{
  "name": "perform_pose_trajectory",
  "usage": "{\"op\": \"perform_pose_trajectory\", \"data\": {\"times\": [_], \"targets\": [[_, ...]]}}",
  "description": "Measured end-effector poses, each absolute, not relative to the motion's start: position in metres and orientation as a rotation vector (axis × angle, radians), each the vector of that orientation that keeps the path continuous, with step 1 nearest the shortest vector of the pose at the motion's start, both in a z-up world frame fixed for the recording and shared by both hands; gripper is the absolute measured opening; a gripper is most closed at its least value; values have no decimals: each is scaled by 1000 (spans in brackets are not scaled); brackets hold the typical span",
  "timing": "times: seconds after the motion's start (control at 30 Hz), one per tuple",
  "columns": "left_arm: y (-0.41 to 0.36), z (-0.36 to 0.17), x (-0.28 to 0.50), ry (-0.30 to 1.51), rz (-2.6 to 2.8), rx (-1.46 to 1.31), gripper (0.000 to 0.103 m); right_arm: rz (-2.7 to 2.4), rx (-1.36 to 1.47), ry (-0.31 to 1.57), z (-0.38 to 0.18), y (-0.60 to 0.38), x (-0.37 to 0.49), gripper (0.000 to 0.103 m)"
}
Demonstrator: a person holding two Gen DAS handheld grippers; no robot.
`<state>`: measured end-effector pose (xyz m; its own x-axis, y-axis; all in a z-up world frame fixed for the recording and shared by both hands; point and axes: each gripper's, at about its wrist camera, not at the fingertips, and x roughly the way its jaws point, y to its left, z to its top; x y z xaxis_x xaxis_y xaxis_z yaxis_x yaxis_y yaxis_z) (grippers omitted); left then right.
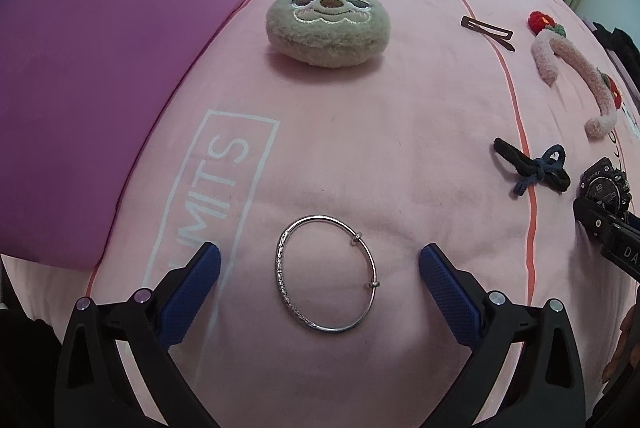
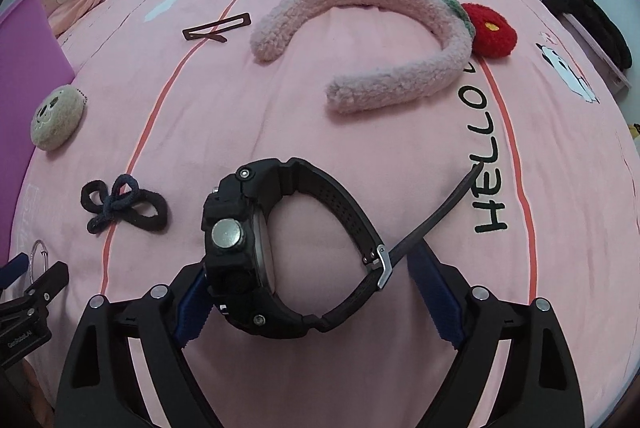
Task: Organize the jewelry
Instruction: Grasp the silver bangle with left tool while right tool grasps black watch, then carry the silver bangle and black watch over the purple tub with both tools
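Watch [image 2: 280,248], black chunky resin, perforated strap, "SPORT" on dial, sits between my right tongs [image 2: 316,292], wide open, no grip; silver bangle [image 1: 326,273] between open left tongs [image 1: 320,268]; pink sheet [image 2: 400,148] reads "HELLO" at 3 o'clock.

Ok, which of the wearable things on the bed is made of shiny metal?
The silver bangle, lying flat between the open fingers of the left gripper. The headband is fluffy pink, the hair tie dark fabric, the watch black.
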<state>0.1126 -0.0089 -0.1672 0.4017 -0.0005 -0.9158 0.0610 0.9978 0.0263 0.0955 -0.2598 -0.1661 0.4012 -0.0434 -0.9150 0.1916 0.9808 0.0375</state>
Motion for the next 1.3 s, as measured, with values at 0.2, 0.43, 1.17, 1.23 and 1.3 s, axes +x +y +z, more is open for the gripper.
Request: {"op": "perform_pose_trajectory", "data": {"times": [0.2,0.43,1.17,1.23,1.3], "targets": [[-15,-159,108,1132,-67,76,77,-138,135,1127,-160,-261,91,75],[-14,-149,98,1120,-98,65,42,-119,151,1107,-151,-266,75,68],[-12,-73,63,997,-163,42,42,-64,183,972,-86,-246,29,67],[-10,-66,60,988,-161,37,42,-59,179,964,-80,-242,25,67],[-7,-59,56,975,-162,32,42,-54,174,957,-75,-239,20,67]]}}
